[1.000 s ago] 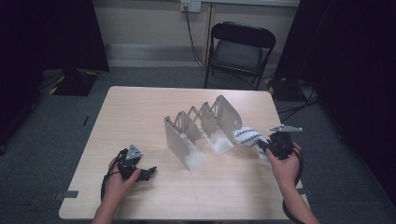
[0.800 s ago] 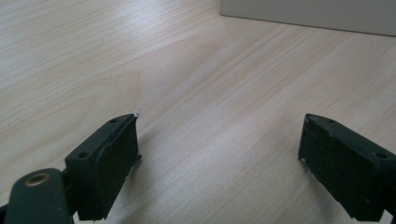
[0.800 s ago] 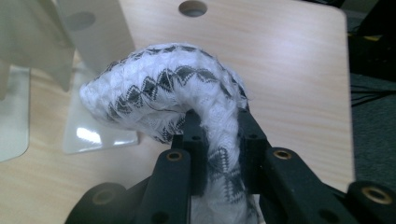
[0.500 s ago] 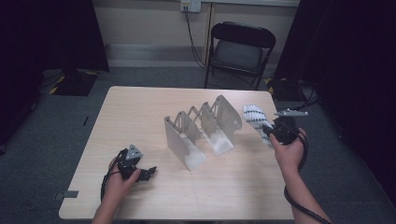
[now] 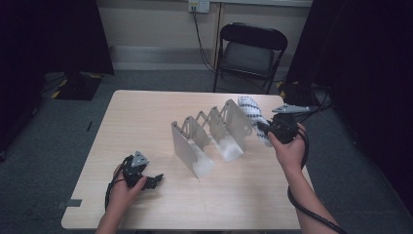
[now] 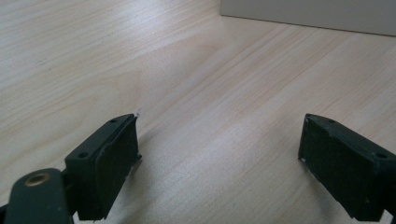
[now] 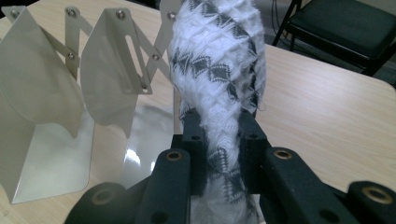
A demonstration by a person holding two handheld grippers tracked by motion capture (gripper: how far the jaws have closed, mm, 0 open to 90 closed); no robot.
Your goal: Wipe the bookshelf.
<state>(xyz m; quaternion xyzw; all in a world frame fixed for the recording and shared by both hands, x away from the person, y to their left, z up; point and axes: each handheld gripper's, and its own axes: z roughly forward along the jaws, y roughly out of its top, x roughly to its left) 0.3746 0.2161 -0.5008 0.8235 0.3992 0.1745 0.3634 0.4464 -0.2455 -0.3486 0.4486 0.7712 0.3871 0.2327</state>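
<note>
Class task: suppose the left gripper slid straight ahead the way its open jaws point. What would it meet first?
Probably the folding metal rack's pale end plate. The left gripper sits low over bare light wooden table, and that plate crosses the far end of its line, though slightly right, so depth is uncertain.

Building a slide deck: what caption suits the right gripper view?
Right gripper clamps a rolled white-and-black patterned cloth beside the metal accordion rack on the wooden table.

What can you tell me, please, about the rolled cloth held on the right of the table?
The rolled cloth looks like a knitted or woven textile, white with a black diamond pattern and fuzzy edges. It is bunched into a long roll, pinched near one end between the jaws of the right hand-held gripper, lifted off the table beside the far end of the metal rack.
</note>
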